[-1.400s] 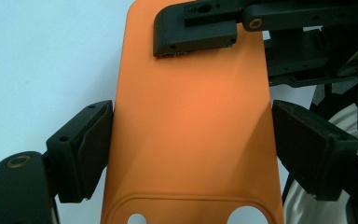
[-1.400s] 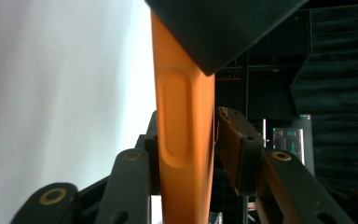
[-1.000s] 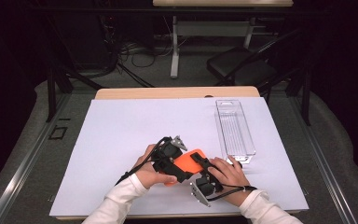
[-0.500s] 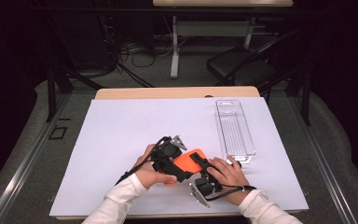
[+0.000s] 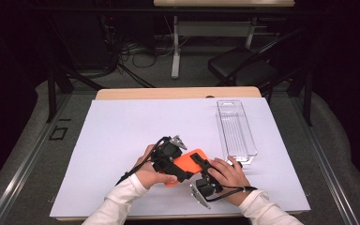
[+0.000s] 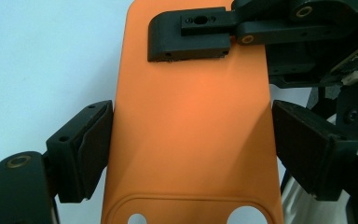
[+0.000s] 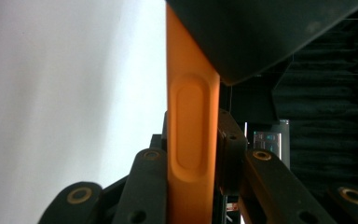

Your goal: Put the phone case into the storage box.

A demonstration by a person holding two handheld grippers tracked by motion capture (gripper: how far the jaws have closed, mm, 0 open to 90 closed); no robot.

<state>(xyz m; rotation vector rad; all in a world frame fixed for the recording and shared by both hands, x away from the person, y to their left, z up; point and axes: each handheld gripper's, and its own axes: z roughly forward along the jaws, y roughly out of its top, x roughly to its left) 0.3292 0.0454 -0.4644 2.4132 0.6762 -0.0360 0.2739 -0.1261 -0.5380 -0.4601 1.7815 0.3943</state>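
An orange phone case [image 5: 191,161] is held just above the white sheet near the table's front edge. My left gripper [image 5: 183,164] spans its width, and in the left gripper view its pads press on both long sides of the case [image 6: 191,121], so the left gripper [image 6: 191,144] is shut on it. My right gripper [image 5: 201,166] comes in from the right. Its jaws have just been closing on the case [image 7: 191,121], seen edge-on between them, and the right gripper [image 7: 193,154] now pinches its thin wall. One of its fingers [image 6: 189,37] lies on the case's flat face.
A clear plastic tray [image 5: 236,133] lies to the right on the white sheet [image 5: 117,140], close to my right hand. The sheet covers a wooden table [image 5: 178,93]. Beyond it stand a black chair [image 5: 243,70] and desk legs on the floor.
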